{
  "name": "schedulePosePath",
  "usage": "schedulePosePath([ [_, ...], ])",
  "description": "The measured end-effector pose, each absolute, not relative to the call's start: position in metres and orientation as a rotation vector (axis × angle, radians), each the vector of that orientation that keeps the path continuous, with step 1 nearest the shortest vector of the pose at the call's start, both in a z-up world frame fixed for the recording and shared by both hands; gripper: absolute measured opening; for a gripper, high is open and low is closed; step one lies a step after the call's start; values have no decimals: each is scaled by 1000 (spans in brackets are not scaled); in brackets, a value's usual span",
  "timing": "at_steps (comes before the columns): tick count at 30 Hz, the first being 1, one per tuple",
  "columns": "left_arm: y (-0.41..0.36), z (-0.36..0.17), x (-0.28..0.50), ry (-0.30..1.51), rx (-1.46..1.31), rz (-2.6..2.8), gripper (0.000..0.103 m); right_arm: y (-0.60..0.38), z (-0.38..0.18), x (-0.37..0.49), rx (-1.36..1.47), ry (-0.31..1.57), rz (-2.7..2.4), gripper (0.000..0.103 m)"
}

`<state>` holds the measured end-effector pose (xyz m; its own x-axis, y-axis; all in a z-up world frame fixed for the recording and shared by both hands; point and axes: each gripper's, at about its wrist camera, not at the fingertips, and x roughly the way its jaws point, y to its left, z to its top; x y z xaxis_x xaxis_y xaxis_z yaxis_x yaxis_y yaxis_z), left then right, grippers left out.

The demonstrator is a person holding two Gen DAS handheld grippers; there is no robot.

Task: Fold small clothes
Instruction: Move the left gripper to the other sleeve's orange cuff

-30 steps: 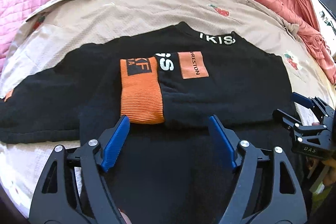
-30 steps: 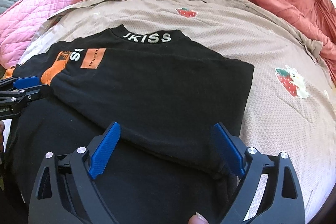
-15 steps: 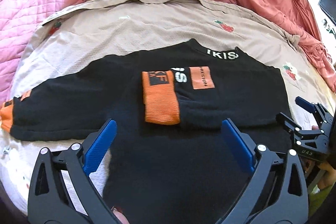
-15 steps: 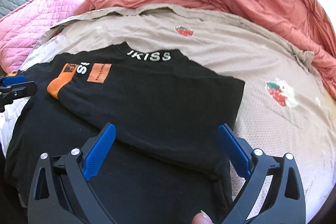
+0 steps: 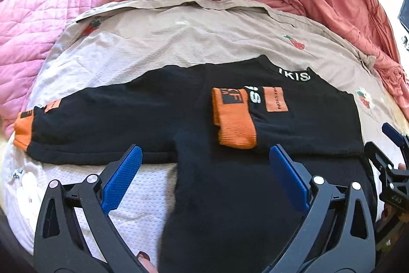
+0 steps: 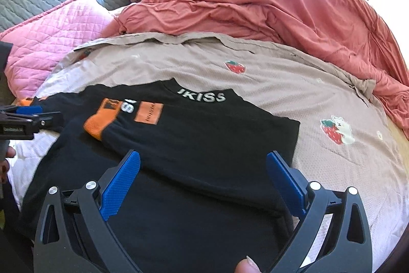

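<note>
Both grippers have pulled up and back from the black sweatshirt (image 5: 230, 196) since a second ago; more of the bed shows, and the outstretched sleeve (image 5: 102, 124) with its orange cuff (image 5: 23, 129) is now in the left wrist view. The left gripper (image 5: 204, 178) has its blue pads spread wide, nothing between them, pads clear of the cloth; the right gripper (image 6: 203, 181) likewise stands fully spread and empty, above the sweatshirt's folded side. The sweatshirt lies flat on the beige strawberry-print sheet (image 6: 281, 83), collar away from the person and hem toward them. One sleeve is already folded across the chest, its orange cuff (image 5: 234, 119) resting near the middle. The other sleeve is unfolded, its long axis running straight out sideways toward the pink quilted pillow (image 5: 38, 24). That sleeve lies ahead and to the left of the left gripper, so the left hand is clearly nearer; the right gripper sits over the opposite, finished side. Both grippers tilt steeply down toward the garment. Likely next: left reaches out to the far cuff and carries it inward. A red duvet (image 6: 281, 4) is bunched behind.
</note>
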<state>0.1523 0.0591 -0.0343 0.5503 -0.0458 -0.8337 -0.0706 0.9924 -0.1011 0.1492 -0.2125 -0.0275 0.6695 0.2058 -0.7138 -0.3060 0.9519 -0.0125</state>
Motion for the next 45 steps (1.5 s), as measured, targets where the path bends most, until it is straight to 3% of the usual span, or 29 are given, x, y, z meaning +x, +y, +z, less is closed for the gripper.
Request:
schedulePosePath([
  [30, 192, -3, 142, 918, -196, 254, 94, -47, -9, 127, -221, 834, 466, 98],
  [45, 291, -30, 125, 976, -310, 500, 94, 24, 3, 122, -319, 811, 571, 98],
])
